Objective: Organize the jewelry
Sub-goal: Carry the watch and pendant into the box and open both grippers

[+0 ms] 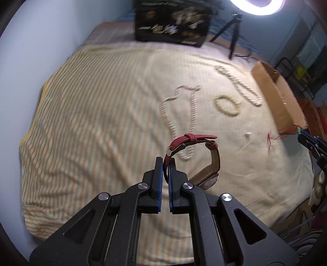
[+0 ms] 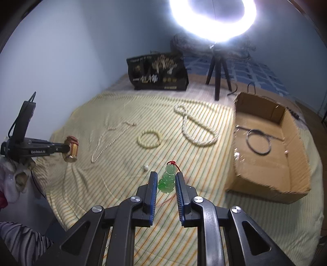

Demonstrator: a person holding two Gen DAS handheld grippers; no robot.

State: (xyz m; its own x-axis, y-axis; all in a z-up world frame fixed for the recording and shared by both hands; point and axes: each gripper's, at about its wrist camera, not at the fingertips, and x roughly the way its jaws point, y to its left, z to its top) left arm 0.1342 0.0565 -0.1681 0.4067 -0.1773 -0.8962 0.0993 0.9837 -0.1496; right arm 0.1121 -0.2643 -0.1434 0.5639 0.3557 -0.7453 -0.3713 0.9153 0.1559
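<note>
Left wrist: red-strapped watch (image 1: 192, 157), buckled, metal-cased.

Textured red leather-like watch strap (image 1: 191, 137), glossy green pendant (image 2: 167, 181), striped cloth (image 2: 204, 126), cardboard box (image 2: 265, 167)

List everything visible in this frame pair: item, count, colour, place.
watch: 1, red strap, held in left gripper
pendant: 1, green, red cord, between right gripper fingers
bead necklaces: 2, cream, on bedspread
bead bracelet: 1, cream, between the necklaces
loose pearl: 1, white, near pendant
cardboard box: 1, brown, right side, dark hoop inside
bag: 1, black, far edge
ring light: 1, white, on tripod
bedspread: 1, striped yellow
grippers: 2, black
</note>
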